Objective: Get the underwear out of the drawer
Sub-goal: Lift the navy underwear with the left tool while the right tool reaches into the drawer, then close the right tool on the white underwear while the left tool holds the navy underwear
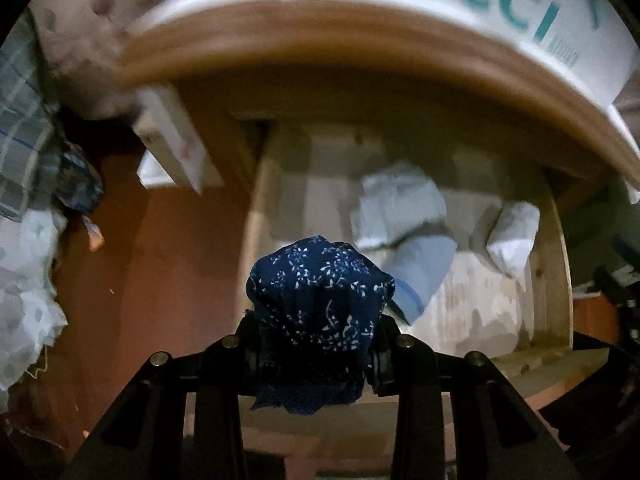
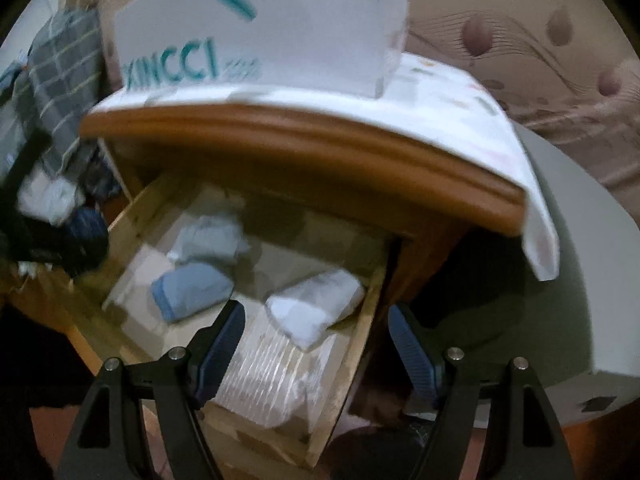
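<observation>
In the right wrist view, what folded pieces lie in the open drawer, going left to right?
Blue folded piece → white folded piece by the drawer's right wall. A grey bundle lies behind the blue one, so I leave it out of the order.

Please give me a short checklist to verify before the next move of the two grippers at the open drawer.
1. Left gripper holds the dark blue underwear: ok.
2. Underwear lifted clear of the drawer: ok.
3. Right gripper open and empty: ok.
4. Right gripper over the white folded piece: ok.
5. Light blue piece and grey piece remain inside: ok.
6. Place to put down the underwear: cannot tell.
</observation>
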A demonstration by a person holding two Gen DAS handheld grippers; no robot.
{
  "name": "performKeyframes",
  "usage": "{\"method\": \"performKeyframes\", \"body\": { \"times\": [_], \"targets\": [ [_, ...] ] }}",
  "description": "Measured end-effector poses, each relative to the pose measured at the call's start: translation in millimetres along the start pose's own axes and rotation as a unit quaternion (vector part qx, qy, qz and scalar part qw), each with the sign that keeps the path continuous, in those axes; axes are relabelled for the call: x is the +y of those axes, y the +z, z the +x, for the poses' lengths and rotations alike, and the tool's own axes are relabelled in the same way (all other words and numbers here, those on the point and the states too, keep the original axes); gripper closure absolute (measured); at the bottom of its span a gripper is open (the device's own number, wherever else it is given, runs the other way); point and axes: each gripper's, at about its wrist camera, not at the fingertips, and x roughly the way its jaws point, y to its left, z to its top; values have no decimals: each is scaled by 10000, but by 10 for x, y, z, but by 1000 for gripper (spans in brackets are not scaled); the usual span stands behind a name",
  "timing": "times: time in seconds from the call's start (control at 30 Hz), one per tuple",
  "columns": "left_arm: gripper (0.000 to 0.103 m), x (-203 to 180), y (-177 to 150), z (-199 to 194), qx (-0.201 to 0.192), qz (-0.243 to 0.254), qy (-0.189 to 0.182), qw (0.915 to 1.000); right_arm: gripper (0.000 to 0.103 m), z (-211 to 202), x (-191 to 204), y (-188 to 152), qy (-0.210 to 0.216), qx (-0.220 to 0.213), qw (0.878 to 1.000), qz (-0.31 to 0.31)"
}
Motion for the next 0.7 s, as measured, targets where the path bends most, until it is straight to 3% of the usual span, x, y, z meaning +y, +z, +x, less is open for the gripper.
{"method": "performKeyframes", "body": {
  "times": [0.1, 0.27, 0.43, 0.6, 0.7],
  "targets": [
    [70, 179, 27, -41, -191, -217, -151, 9995, 27, 126, 73, -3, 70, 330, 9994, -54],
    [70, 343, 82, -208, -538, -364, -12, 9979, 27, 361, 201, 34, 48, 858, 9962, -136],
    [70, 516, 97, -311, -840, -740, 119, 9936, 27, 674, 351, 44, -189, 1289, 9858, -1059],
    [70, 670, 112, -312, -806, -1007, 89, 9916, 27, 1004, 397, 65, -300, 1732, 9716, -1586],
    [70, 726, 111, -311, -820, -1097, 96, 9905, 27, 1150, 465, 62, -449, 1749, 9638, -1960]
  ]
}}
